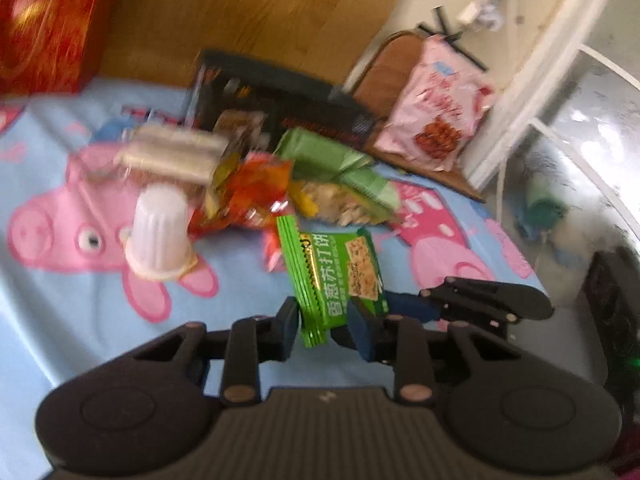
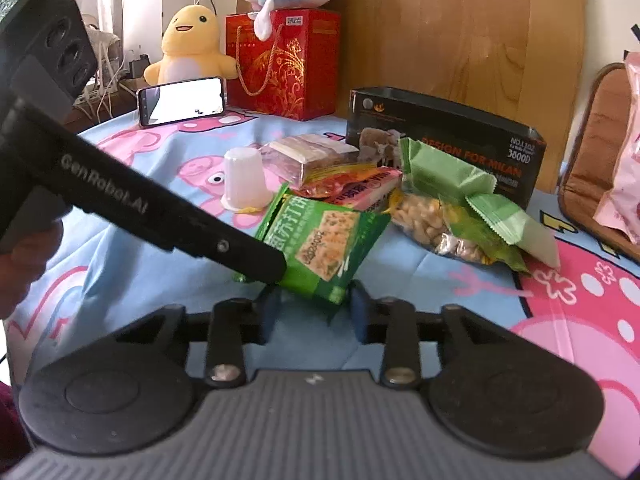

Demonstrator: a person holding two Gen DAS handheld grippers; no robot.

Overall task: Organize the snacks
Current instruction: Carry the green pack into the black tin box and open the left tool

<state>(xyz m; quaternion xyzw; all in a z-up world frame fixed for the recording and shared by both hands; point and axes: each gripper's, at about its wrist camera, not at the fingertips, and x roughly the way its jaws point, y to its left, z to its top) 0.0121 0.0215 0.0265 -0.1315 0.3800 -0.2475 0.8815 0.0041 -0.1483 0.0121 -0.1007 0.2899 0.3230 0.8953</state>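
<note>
Both grippers met at the green cracker packet [image 1: 338, 280], which stood lifted above the blue cartoon bedsheet [image 1: 60, 320] near its front edge. The left gripper [image 1: 324, 326] was closed on the lower end of the packet, its pads pressing on the wrapper. The right gripper [image 2: 314, 312] had the packet's bottom corner between its fingers, but I could not tell whether its pads pressed on it.

Behind the packet, toward the middle of the sheet, lay the heap of other snacks: a white jelly cup [image 2: 244, 182] upside down, a clear pack of wafers [image 2: 308, 156], a red-orange packet [image 2: 352, 184] and a light green bag of nuts [image 2: 452, 208]. A black box [image 2: 444, 140] stood just behind the heap. A red gift bag [image 2: 284, 64] stood at the far edge, against the wooden headboard [image 2: 460, 32].
</note>
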